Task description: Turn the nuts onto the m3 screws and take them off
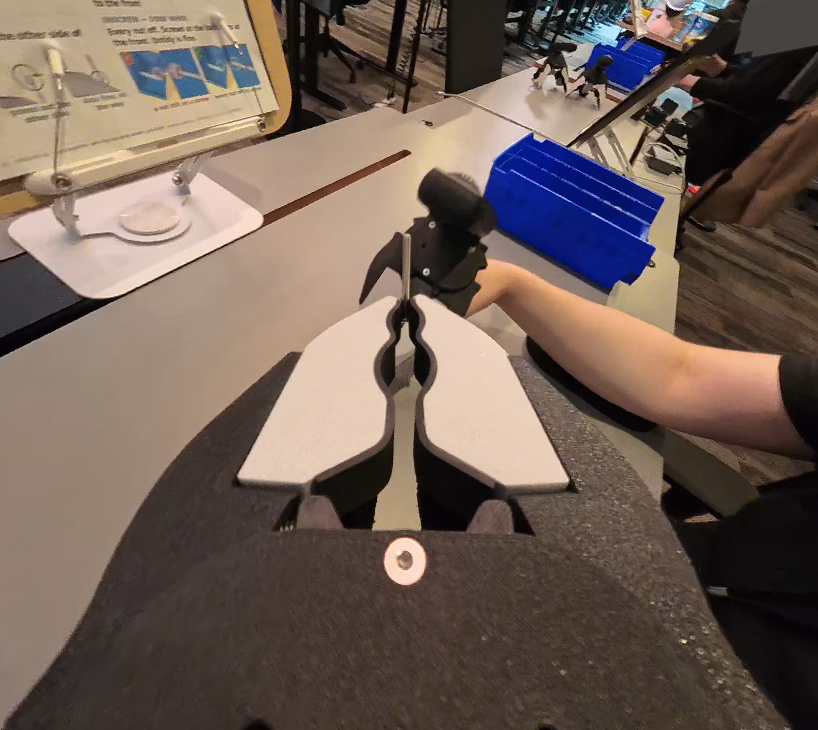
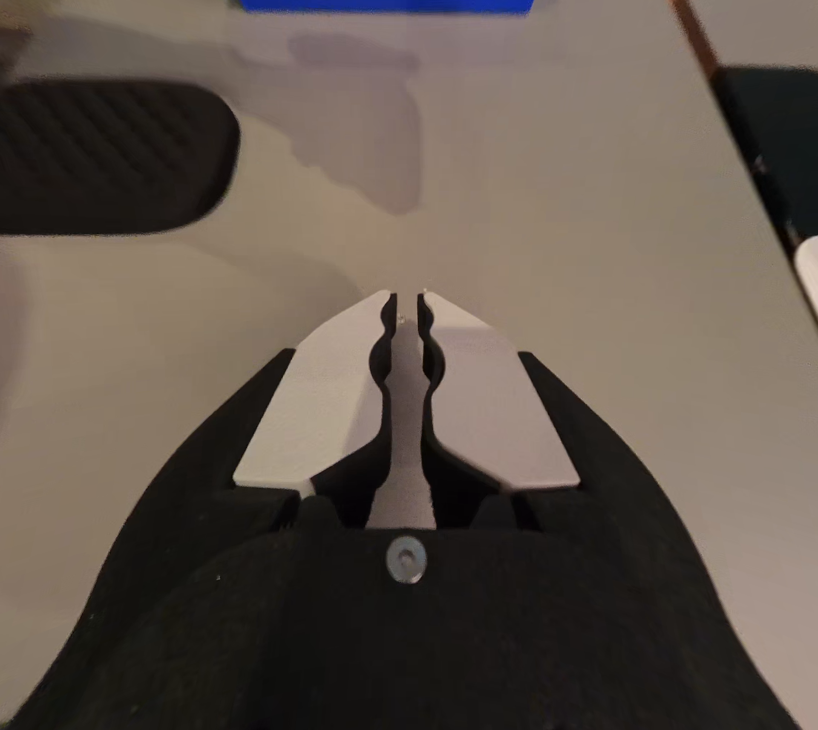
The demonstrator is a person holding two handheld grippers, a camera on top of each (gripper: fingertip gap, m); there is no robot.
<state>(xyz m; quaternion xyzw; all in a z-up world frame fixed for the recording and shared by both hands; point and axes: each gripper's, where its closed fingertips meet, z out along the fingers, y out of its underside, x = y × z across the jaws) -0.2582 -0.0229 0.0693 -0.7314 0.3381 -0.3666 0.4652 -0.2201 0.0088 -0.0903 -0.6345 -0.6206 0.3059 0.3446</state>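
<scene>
The left tool (image 1: 405,303) pinches one long screw (image 1: 405,270) upright at its fingertips, above the grey worktop (image 1: 177,354). Beyond it the right tool (image 2: 407,299) hangs over the worktop, fingers slightly apart; something tiny glints between them, too small to identify. One blue bin (image 1: 571,204) stands farther back.

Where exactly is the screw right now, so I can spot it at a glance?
Start at the grey table and find the blue bin on its far side. In front of the bin, the left gripper pinches the screw by its lower end. It is the only thin silver rod standing upright, set against the black right gripper behind it.
</scene>
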